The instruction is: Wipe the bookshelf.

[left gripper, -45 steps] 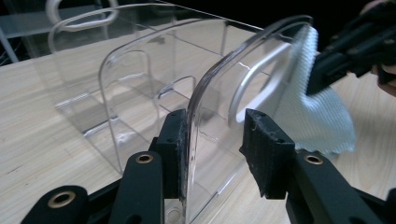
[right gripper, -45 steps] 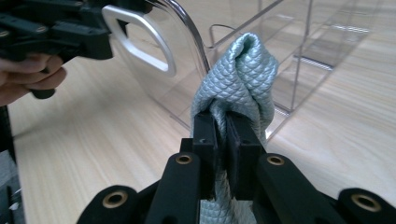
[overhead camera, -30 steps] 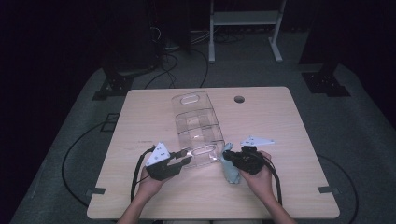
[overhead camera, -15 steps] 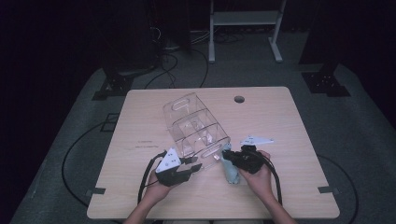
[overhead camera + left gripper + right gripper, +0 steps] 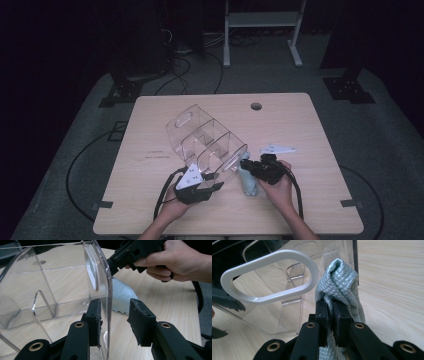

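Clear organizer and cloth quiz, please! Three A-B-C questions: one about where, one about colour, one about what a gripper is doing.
1. Where is the cloth?
A. inside the clear organizer
B. on the table, beside the organizer
C. on the floor

2. What colour is the cloth?
A. red
B. pale blue-green
C. black

3. What is the right gripper doing?
A. pinching the cloth
B. standing wide open
C. holding a cup

Answers:
1 B: the high view shows it on the wood just outside the organizer's near end.
2 B: the right gripper view shows its colour up close.
3 A: both pads press on a fold of the cloth.
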The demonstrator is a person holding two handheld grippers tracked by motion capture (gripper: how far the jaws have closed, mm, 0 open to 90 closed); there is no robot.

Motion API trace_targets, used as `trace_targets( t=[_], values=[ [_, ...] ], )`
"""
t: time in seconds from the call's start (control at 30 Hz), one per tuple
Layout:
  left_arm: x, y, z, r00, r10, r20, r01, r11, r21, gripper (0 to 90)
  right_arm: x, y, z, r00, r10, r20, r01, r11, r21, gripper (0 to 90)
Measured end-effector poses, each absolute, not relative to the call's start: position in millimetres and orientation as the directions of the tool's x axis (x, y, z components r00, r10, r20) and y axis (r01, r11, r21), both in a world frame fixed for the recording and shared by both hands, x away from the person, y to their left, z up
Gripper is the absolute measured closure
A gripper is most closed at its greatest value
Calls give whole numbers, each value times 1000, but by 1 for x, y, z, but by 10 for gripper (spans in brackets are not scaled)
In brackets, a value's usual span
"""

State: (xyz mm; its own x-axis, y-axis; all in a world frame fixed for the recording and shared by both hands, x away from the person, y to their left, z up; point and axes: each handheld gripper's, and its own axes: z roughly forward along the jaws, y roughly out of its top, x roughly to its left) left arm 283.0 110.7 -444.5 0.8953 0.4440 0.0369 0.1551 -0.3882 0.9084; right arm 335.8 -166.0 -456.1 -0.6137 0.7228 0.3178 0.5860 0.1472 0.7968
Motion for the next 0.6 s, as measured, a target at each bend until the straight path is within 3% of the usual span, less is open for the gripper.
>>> trace_targets(
  t=[0.37,0.6],
  values=[
    [279,104,-445,909,416,34,147,-395,907,609,337,-168,-457,-616,720,320,586,147,797,827],
    [280,109,-441,913,406,29,146,-393,908,554,337,-169,-456,-619,717,319,582,147,800,827]
  ],
)
